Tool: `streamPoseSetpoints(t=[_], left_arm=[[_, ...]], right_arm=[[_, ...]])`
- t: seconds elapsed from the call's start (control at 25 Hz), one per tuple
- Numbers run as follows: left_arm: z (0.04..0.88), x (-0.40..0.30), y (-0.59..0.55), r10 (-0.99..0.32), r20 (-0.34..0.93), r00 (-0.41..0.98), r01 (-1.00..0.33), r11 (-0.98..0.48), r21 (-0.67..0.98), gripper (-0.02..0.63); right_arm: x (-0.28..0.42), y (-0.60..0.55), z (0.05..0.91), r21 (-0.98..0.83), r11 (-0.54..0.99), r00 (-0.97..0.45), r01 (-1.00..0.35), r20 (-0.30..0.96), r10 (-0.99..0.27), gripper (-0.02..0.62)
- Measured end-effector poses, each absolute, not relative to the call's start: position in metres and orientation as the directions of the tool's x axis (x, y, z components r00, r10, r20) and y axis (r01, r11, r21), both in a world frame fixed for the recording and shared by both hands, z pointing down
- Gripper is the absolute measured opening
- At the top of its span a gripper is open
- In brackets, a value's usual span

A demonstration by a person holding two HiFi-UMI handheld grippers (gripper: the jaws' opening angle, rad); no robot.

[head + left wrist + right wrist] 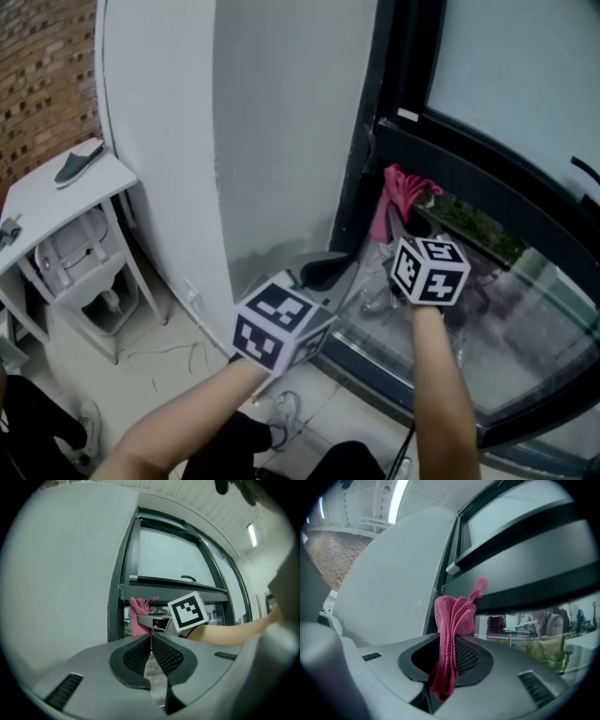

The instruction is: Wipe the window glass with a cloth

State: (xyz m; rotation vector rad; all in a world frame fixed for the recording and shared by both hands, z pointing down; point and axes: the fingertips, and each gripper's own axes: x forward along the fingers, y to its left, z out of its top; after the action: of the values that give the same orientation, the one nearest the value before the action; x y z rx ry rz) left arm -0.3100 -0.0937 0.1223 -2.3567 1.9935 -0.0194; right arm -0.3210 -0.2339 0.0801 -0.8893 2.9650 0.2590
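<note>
Fingers (467, 656) of the right gripper (450, 654) are seen pressed together on a pink cloth (452, 616). It is pinched in folds, with a bunch standing up above the pads and a short tail hanging below. The left gripper (151, 637) is closed tip to tip with nothing between its pads, and it is held low, just beside the white wall (187, 141).

The cloth is carried at the upper left corner of the lower window glass (534, 328), close under the dark crossbar of the window frame (469, 164). Whether it is touching the pane cannot be told.

Trouble is judged most likely from the narrow grip. Only a thin fold is held, so the cloth could be dragged out of the jaws once it is pressed and swept along the glass. The hard fingertips could also be scraped on the pane if the loose bunch is not kept in front.

The sweep is bounded on the left by the frame's upright and above by the crossbar. A dark handle (586, 171) is seen at the right edge. A brick wall (47, 75) and a white table (47, 202) with a dark object (79, 165) on it stand well apart on the left. A thin cable (178, 356) lies on the floor.
</note>
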Motion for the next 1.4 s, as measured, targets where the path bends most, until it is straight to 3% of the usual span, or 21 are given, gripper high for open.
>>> streamPoseSetpoints(t=[0.36,0.6,1.0,1.4], left_arm=[[0.135,-0.311,-0.101,-0.975,-0.024,0.22,-0.975,-0.219,-0.037,0.005],[0.147,-0.312,-0.103,-0.973,-0.014,0.231,-0.972,-0.231,-0.031,0.005],[0.161,-0.265,-0.119,-0.954,-0.006,0.301,-0.954,-0.301,-0.009,0.005],[0.165,-0.165,-0.15,-0.903,0.006,0.429,-0.903,-0.429,-0.026,0.005]], right_arm=[[-0.357,-0.279,0.077,0.123,0.771,-0.781,-0.624,-0.111,-0.614,0.086],[-0.342,-0.291,0.076,0.088,0.711,-0.716,-0.698,-0.115,-0.689,0.078],[-0.252,-0.299,0.08,0.072,0.625,-0.628,-0.777,-0.152,-0.763,0.078],[-0.109,-0.311,0.088,0.044,0.531,-0.531,-0.846,-0.164,-0.832,0.078]])
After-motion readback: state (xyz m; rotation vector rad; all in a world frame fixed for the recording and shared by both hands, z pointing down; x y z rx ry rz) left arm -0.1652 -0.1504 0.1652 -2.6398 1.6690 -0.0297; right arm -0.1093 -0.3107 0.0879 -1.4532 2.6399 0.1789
